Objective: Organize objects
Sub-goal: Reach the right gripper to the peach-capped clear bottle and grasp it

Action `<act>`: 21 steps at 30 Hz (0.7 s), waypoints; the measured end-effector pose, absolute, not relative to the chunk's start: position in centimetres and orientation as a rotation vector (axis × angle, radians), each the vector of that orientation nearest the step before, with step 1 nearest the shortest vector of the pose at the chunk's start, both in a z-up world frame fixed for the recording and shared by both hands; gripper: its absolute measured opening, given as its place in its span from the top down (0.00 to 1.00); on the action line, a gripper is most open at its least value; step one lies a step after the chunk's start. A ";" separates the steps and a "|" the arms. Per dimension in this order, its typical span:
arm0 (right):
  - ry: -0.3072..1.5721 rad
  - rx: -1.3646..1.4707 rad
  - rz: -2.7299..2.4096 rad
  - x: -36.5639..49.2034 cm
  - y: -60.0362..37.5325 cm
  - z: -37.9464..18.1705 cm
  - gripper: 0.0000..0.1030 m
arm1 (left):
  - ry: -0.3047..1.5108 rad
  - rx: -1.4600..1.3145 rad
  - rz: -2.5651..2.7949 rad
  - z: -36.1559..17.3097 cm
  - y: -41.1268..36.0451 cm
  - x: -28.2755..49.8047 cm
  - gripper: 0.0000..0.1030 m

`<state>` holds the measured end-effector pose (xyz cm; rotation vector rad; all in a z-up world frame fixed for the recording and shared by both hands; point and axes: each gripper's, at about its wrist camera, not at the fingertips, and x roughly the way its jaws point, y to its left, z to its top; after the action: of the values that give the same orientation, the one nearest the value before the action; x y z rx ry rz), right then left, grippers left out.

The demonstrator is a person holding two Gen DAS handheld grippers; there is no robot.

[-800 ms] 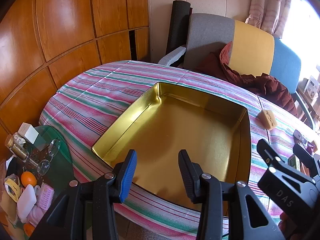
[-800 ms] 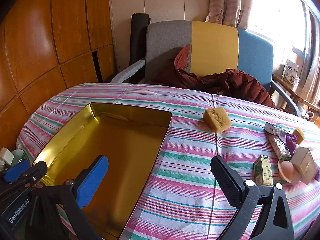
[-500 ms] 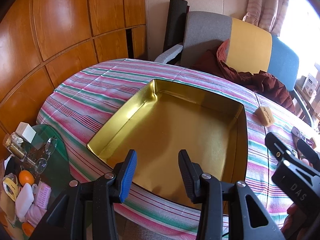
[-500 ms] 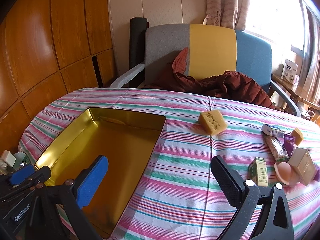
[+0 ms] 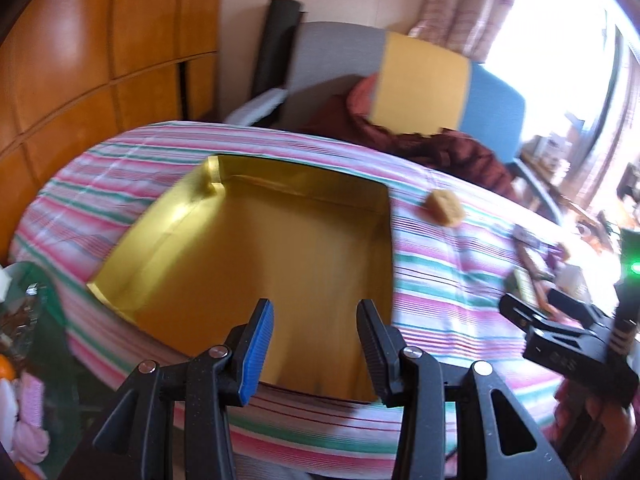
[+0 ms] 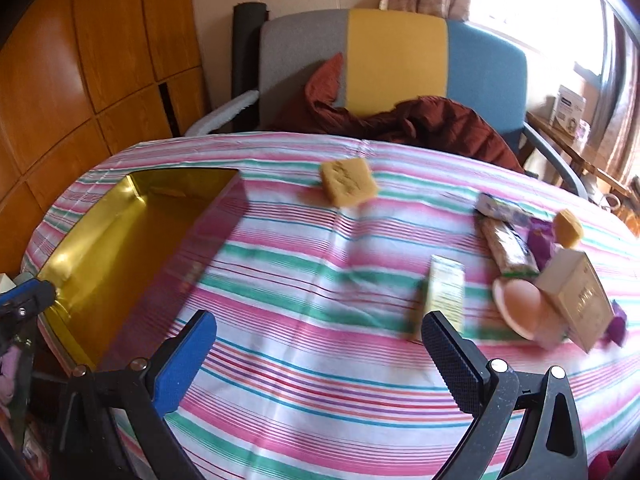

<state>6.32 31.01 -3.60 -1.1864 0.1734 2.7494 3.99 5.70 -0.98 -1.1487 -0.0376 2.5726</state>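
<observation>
Left wrist view: left gripper (image 5: 314, 344) hangs over the near rim of the shallow square gold metal tray (image 5: 168, 216), jaws narrowed but with a clear gap, nothing between them, unclenched. The tray sits on the pink-green-white striped tablecloth (image 5: 440, 280) and looks bare inside. Tan sponge block (image 5: 444, 208) lies just past the tray's far right corner. The loose clutter is a blur at the right edge, and the right gripper (image 5: 560, 312) points toward it.

Right wrist view: right gripper (image 6: 318, 356), jaws spread fully wide, grasping nothing, aimed down at bare cloth. The task's things lie ahead and to its right:
- small pale green carton (image 6: 444, 292), nearest, just beyond the black right fingertip (image 6: 444, 344); long axis runs roughly away from the camera, so roughly in line with the fingers.
- pink rounded puff (image 6: 520, 308) touching a beige cardboard box (image 6: 576, 300), further right.
- long wrapped bar (image 6: 508, 248) and white tube (image 6: 500, 208) behind them, plus a small yellow sponge wedge (image 6: 568, 228).
- the tan sponge block, ahead and slightly right, well apart from the rest.
The tray lies to the left.

Judgement: 0 items in the tray, so the task is at its start. The right hand is clearly nearer to every loose item. The likely first pick is the carton, needing a shift rightward to straddle its narrow width.
</observation>
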 end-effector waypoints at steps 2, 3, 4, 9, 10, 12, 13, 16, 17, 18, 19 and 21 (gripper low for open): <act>0.205 -1.195 2.740 7.1 33.3 -4.1 0.00 | -0.066 -1.123 2.492 -1.0 6.8 4.6 0.58; 0.219 -1.200 2.726 7.4 34.5 -4.3 0.00 | -0.077 -1.115 2.463 -0.9 7.1 4.9 0.58; 0.244 -1.207 2.711 7.7 35.6 -4.5 0.00 | -0.083 -1.106 2.441 -0.9 7.6 5.3 0.58; 0.276 -1.247 2.642 9.0 40.7 -5.3 0.08 | -0.015 -1.065 2.385 -0.1 10.3 6.7 0.58; 0.247 -1.264 2.617 9.1 41.7 -5.5 0.08 | -0.009 -1.062 2.378 0.0 10.8 6.9 0.58; 0.245 -1.303 2.571 9.0 43.5 -6.1 0.08 | -0.005 -1.062 2.340 0.0 11.6 7.3 0.58; 0.258 -1.328 2.557 9.0 44.4 -6.4 0.09 | -0.004 -1.063 2.324 -0.1 11.9 7.5 0.58; 0.243 -1.374 2.521 8.7 46.4 -7.1 0.10 | 0.022 -1.075 2.295 -0.5 13.2 7.6 0.58; 0.232 -1.388 2.519 8.5 46.9 -7.3 0.10 | 0.033 -1.076 2.281 -0.6 13.7 7.7 0.58; 0.223 -1.390 2.519 8.3 47.3 -7.3 0.09 | 0.037 -1.082 2.256 -0.8 14.2 7.8 0.58; 0.201 -1.392 2.518 8.0 47.6 -7.3 0.09 | 0.031 -1.090 2.232 -0.9 14.6 7.8 0.58; 0.128 -1.432 2.522 7.1 47.9 -7.4 0.09 | 0.014 -1.103 2.181 -1.3 15.3 7.8 0.58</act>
<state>7.11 47.88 -7.35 -1.4319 0.1279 2.5225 7.83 15.35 -1.29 -1.1027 0.0140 2.1812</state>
